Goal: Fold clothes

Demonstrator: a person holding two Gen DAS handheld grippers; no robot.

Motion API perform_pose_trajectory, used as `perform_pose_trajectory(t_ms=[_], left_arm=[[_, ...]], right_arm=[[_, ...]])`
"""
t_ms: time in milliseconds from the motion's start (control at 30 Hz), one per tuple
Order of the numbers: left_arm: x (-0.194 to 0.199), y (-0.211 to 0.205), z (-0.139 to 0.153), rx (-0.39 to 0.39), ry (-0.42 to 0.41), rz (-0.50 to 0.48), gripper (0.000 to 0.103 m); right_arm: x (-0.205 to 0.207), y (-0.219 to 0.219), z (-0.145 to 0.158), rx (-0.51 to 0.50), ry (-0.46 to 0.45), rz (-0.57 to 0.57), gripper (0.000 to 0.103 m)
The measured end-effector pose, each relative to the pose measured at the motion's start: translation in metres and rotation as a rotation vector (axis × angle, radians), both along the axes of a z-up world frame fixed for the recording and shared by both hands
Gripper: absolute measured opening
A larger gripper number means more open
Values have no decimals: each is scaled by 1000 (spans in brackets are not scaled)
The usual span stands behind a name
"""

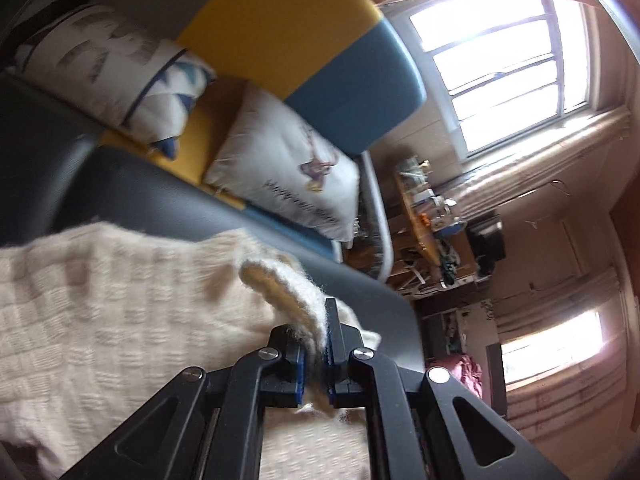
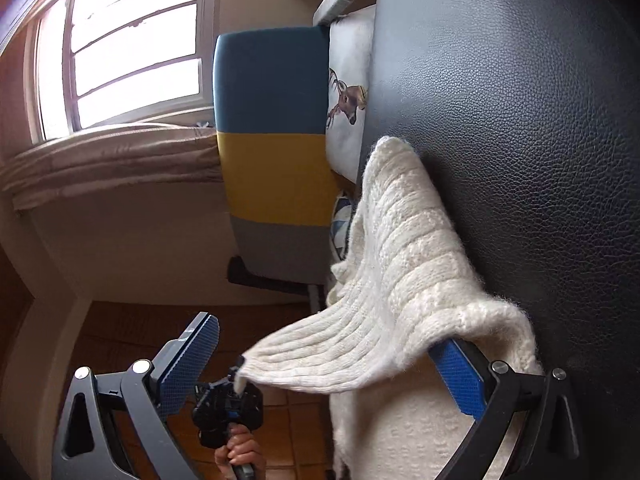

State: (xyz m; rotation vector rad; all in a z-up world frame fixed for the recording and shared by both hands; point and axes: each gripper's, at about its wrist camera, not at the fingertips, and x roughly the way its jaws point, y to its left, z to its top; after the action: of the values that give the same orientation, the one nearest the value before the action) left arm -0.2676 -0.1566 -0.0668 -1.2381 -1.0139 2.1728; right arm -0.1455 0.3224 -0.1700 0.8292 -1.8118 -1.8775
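Surface: dark leather top | left tongs clamp cream knit | right tongs apart | window

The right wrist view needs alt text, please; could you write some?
Open right tongs straddle a cream knit sweater on a black leather surface. The left tongs, gripped by a hand, pinch its corner.

The only writing in view is a dark line of script on the white cushion, below its printed figure, seen from the left wrist. It is too blurred and tilted to read. No other label, brand or number is legible.
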Motion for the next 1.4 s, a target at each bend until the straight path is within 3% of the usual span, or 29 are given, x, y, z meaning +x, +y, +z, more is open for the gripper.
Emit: perform_pose_trajectory(t_ms=[300, 467, 567, 700, 767, 833, 967, 1033, 1100, 1233, 1300, 1400], left_arm=[[42, -59, -66, -51, -79, 68, 5], [56, -68, -91, -112, -123, 73, 5], [61, -64, -96, -142, -124, 57, 5], [70, -69, -90, -89, -100, 57, 6], [68, -71, -89, -80, -112, 44, 11], [67, -72, -89, -71, -125, 30, 23], [63, -73, -89, -61, -153, 3, 26], [59, -68, -92, -115, -174, 1, 24], [60, -65, -82, -170, -113, 12, 7], [57, -62, -61, -246, -7, 45, 7], [51, -63, -62, -291, -11, 53, 6], [41, -60, -78, -364, -79, 43, 7]], right_arm=[[-10, -11, 7, 169, -32, 56, 103], [-15, -18, 11, 247, -49, 84, 103], [-13, -20, 13, 291, -77, 96, 103], [4, -16, 24, 382, -98, 110, 103], [8, -18, 36, 444, -72, 119, 103], [7, -24, 52, 516, -32, 138, 103], [-10, -49, 63, 653, -10, 207, 103], [-19, -62, 60, 690, -23, 234, 103], [-27, -73, 54, 726, -44, 259, 103], [-38, -85, 44, 780, -79, 279, 103], [-39, -86, 41, 797, -79, 284, 103], [-38, -88, 35, 805, -71, 286, 103]])
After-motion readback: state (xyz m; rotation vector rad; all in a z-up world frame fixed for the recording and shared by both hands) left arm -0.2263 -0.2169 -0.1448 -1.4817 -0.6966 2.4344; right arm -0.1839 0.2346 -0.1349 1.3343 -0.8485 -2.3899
